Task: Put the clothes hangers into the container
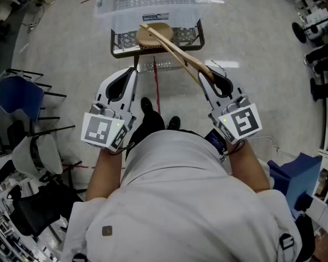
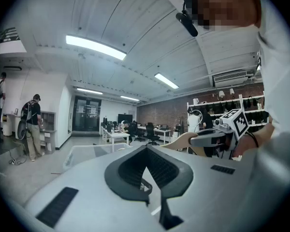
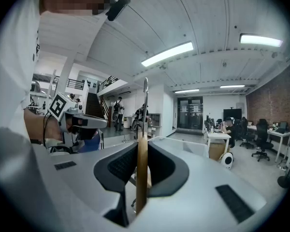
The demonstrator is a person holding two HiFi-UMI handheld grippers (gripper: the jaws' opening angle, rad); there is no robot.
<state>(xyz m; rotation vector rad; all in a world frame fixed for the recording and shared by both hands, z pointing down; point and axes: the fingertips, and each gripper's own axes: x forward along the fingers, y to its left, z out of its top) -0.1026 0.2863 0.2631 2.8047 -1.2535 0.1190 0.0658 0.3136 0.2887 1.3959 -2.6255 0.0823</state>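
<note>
My right gripper (image 1: 205, 75) is shut on a wooden clothes hanger (image 1: 177, 51). The hanger slants up and to the left, and its broad far end (image 1: 153, 33) hangs over the near rim of the clear plastic container (image 1: 153, 4). In the right gripper view the hanger (image 3: 141, 168) stands edge-on between the black pads, with its metal hook (image 3: 145, 95) rising above them. My left gripper (image 1: 132, 71) is held level beside it, shut with nothing between its jaws (image 2: 146, 151). The container stands on a wire cart (image 1: 120, 47) just ahead of both grippers.
Chairs (image 1: 22, 97) crowd the floor on the left. A blue object (image 1: 295, 173) sits at the lower right. A red line (image 1: 156, 89) runs along the floor towards the cart. Other people (image 2: 31, 124) stand far off in the room.
</note>
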